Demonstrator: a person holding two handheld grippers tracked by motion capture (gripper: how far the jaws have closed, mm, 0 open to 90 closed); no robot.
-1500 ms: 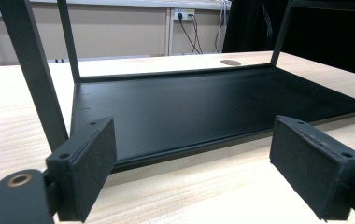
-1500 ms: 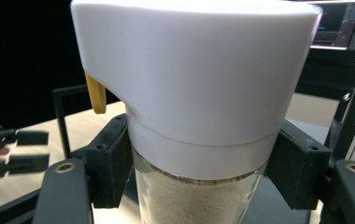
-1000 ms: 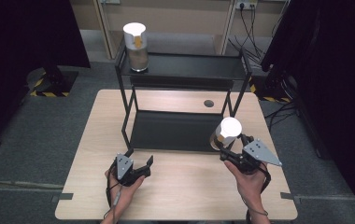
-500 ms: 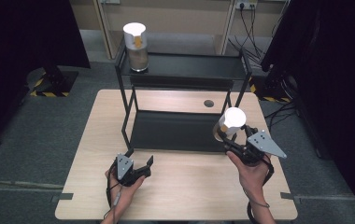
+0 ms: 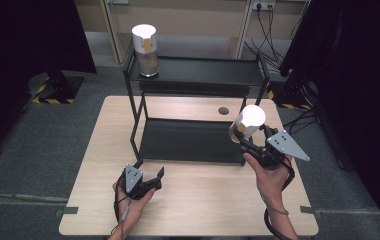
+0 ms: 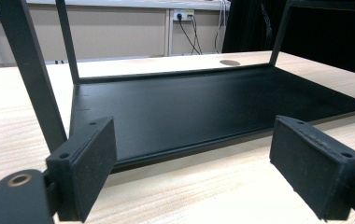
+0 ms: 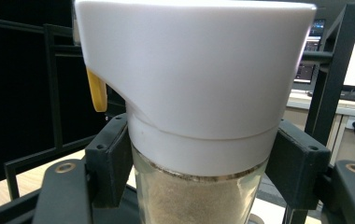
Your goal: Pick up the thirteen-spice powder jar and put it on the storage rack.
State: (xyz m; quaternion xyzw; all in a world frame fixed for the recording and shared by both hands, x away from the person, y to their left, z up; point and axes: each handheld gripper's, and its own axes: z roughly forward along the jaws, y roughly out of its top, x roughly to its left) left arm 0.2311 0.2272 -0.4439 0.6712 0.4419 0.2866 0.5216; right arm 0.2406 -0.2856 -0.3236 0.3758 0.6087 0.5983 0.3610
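Right tongs (image 5: 245, 141) pinch a white-lidded dispenser jar (image 5: 246, 125) aloft beside the black rack (image 5: 198, 72), left tongs (image 5: 148, 172) spread over the bench (image 5: 203, 200); likely next: shelving it.

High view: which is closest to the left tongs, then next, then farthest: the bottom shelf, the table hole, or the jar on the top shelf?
From the left tongs:
1. Bottom shelf, just ahead of them.
2. Table hole, behind the rack, off to the right.
3. Jar, at the left end of the top shelf, at the far side.
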